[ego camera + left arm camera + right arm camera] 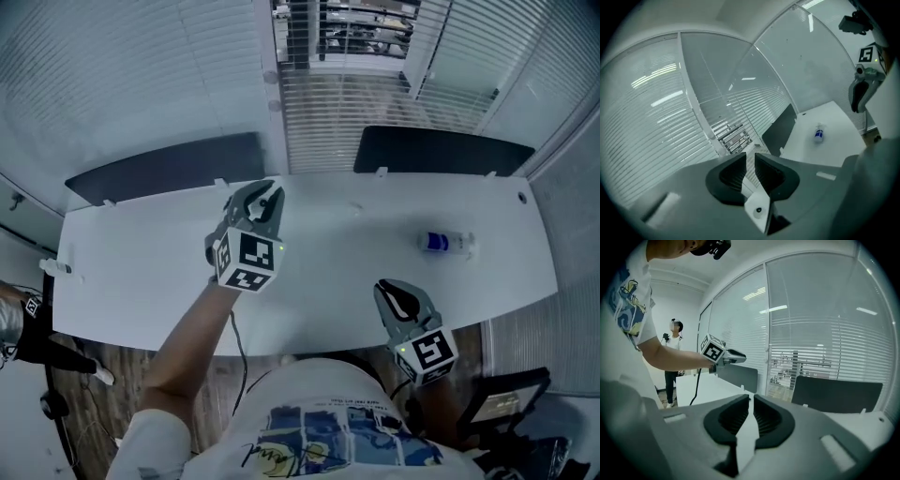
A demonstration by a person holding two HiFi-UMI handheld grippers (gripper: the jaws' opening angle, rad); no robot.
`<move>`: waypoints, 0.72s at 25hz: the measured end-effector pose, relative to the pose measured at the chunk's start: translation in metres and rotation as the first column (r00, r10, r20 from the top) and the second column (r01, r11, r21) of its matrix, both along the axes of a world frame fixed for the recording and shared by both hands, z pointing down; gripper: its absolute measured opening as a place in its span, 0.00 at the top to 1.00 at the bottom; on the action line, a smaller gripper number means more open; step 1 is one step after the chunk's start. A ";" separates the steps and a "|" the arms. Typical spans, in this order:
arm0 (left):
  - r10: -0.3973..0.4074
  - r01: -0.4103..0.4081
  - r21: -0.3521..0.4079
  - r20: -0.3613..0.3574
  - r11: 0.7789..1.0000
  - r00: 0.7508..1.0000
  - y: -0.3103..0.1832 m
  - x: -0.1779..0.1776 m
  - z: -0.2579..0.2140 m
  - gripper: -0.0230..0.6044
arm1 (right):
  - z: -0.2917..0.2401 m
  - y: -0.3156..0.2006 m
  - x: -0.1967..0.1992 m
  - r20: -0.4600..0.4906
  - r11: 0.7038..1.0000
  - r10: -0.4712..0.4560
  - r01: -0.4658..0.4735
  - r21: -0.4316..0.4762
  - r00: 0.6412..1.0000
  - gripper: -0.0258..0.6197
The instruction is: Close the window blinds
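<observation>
Now, the left claw (pixel 266 195) is out over the middle of the white tabletop (pixel 328 272) on a stretched arm, nose aimed at the glass. Its own view shows the jaws a little apart with nothing between them, just slats framed in the gap. The blinds (pixel 347 103) are the target. They hang in the centre window pane beyond the far edge of the tabletop, in the opening between the two dark panels (pixel 169 169) standing along that edge. The slats run side to side, and in the upper part you can see straight through them to the outside, so the job looks not yet done. From the left claw the blinds lie dead ahead and slightly to its right, and that is the relation that matters. The right claw (pixel 396 292) hangs back by the near edge, close to the person's body, jaws nearly together with only a sliver between and nothing in it. So the left is clearly the nearer one and, I'd judge, the one to go in. Whether a cord or wand hangs by the frame, I can't tell from here. A small bottle (pixel 446 242) lies off to the right, well out of the line.
</observation>
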State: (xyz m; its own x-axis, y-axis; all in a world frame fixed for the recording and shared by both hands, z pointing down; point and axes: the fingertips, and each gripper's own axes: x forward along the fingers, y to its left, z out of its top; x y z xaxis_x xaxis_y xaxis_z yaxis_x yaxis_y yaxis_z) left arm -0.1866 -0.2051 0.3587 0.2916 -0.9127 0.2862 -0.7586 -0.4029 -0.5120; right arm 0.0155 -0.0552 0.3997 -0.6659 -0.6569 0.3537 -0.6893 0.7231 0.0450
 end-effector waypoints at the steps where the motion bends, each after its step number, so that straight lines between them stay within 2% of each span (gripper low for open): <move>1: -0.009 0.009 0.006 0.022 1.000 1.000 -0.015 -0.002 0.000 0.86 | 0.002 -0.008 0.004 -0.003 1.000 0.000 0.000 0.000 1.000 0.93; 7: -0.061 0.059 0.013 0.151 0.998 0.987 -0.091 -0.012 0.001 0.84 | 0.004 -0.037 0.023 0.002 1.000 0.001 -0.001 -0.029 1.000 0.93; 12: -0.089 0.084 0.028 0.288 0.996 0.953 -0.142 -0.016 0.007 0.82 | 0.012 -0.049 0.043 -0.015 0.999 0.012 -0.013 -0.047 1.000 0.93; 18: -0.106 0.098 0.041 0.384 0.994 0.917 -0.179 -0.024 0.010 0.78 | 0.019 -0.054 0.056 -0.010 0.998 0.026 -0.026 -0.065 1.000 0.93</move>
State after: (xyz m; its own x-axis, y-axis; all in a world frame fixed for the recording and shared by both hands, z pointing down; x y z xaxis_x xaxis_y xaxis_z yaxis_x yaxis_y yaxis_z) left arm -0.2107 -0.3842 0.3688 0.0672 -0.9384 0.3389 -0.5373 -0.3202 -0.7802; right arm 0.0716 -0.1093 0.4186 -0.6456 -0.6494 0.4018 -0.7077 0.7065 0.0048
